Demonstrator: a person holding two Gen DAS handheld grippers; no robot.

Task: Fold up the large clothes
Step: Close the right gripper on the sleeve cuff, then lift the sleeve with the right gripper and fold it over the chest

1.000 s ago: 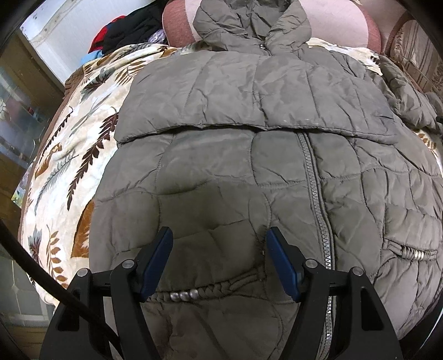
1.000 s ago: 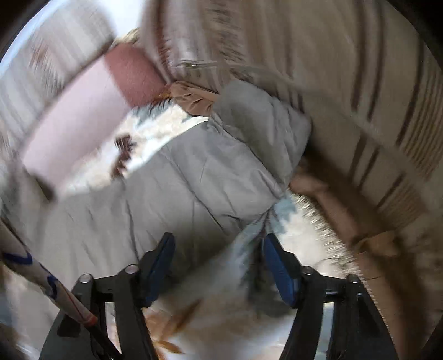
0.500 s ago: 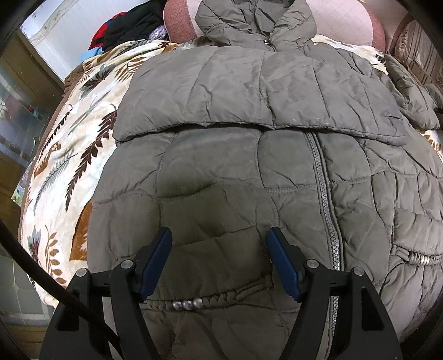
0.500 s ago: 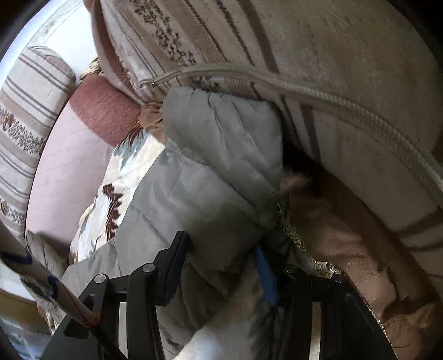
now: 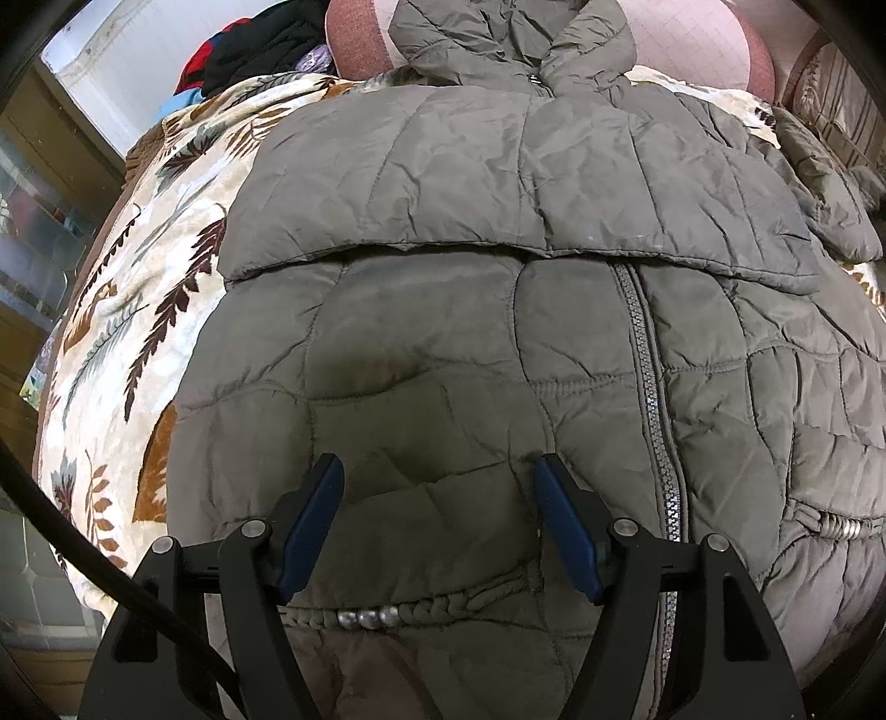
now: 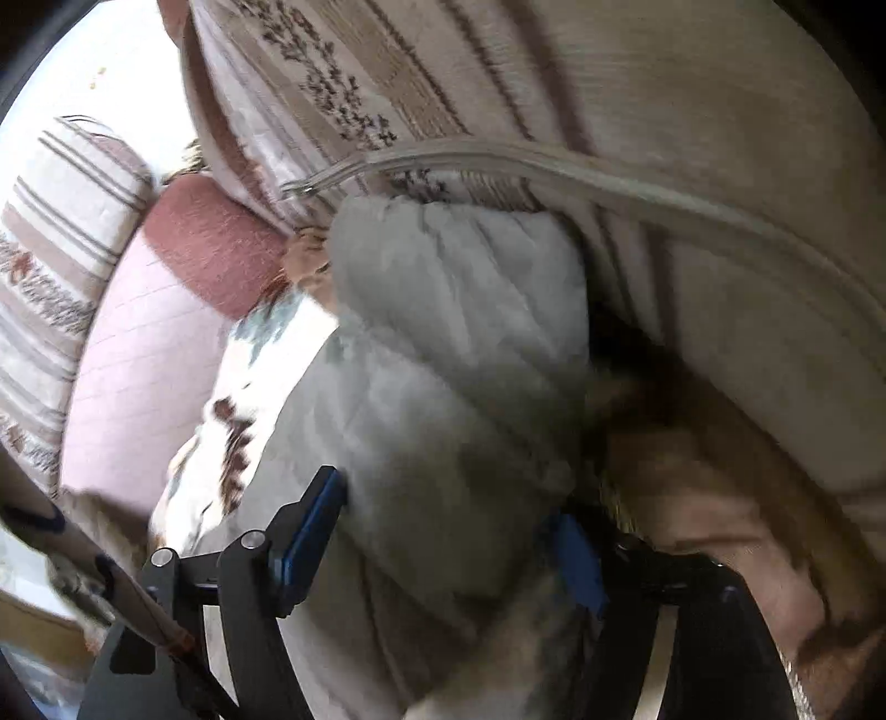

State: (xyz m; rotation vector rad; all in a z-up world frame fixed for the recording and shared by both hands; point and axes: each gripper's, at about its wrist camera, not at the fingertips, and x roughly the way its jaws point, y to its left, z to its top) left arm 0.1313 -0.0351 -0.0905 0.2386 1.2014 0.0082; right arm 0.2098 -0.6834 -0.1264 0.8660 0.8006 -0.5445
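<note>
The puffer jacket (image 5: 443, 343) lies front-up across a leaf-patterned blanket (image 5: 138, 288), its closed zipper (image 5: 648, 387) running up the middle. Nearest in the left wrist view, the left gripper (image 5: 440, 520) hangs just above the lower front of the jacket with its jaws spread and nothing between the blue pads (image 5: 310, 526); a beaded pocket trim (image 5: 365, 615) shows below them. Beyond, one sleeve (image 5: 498, 183) is folded across the chest, its edge making a line over the zipper, and farther still the collar (image 5: 515, 44) rests against a pink cushion (image 5: 709, 44). A heap of dark and red clothes (image 5: 255, 50) sits at the far left corner. In the blurred right wrist view, the right gripper (image 6: 448, 543) straddles the other sleeve (image 6: 459, 360), and its jaws have just been opening a little; the fabric bulges between them, but whether the pads press on it I cannot tell. Behind that sleeve, a striped cushion (image 6: 692, 138) with a zip along its seam fills the far side.
</note>
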